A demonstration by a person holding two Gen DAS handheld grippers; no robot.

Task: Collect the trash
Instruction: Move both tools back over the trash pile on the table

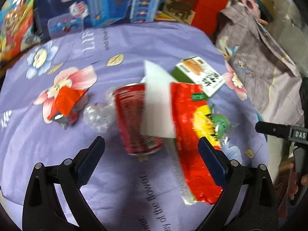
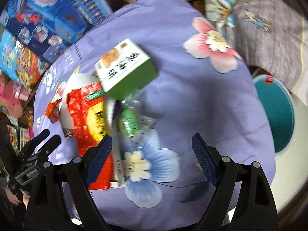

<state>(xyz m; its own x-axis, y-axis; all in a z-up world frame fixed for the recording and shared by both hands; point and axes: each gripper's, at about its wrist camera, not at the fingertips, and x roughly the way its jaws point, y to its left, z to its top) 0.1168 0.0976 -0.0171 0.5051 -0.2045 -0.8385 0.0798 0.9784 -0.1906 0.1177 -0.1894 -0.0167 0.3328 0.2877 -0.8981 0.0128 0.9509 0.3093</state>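
Trash lies on a purple flowered cloth (image 1: 134, 42). In the left wrist view my left gripper (image 1: 152, 144) is open and empty above a red can (image 1: 130, 115) lying on its side, with a white paper (image 1: 157, 100) across it. A big red and yellow wrapper (image 1: 190, 134) lies by its right finger. A green and white carton (image 1: 198, 73), a small red pack (image 1: 65, 104), clear crumpled plastic (image 1: 98, 113) and a green wrapper (image 1: 221, 123) lie around. My right gripper (image 2: 152, 146) is open and empty over the cloth, right of the red wrapper (image 2: 86, 111) and the carton (image 2: 123, 67).
Colourful toy boxes (image 1: 96, 2) and a red box (image 1: 207, 2) stand behind the cloth. A grey flowered sheet (image 1: 259, 61) lies to the right. A white bin with a teal inside (image 2: 273, 111) stands right of the cloth. My right gripper shows at the left view's right edge (image 1: 269, 129).
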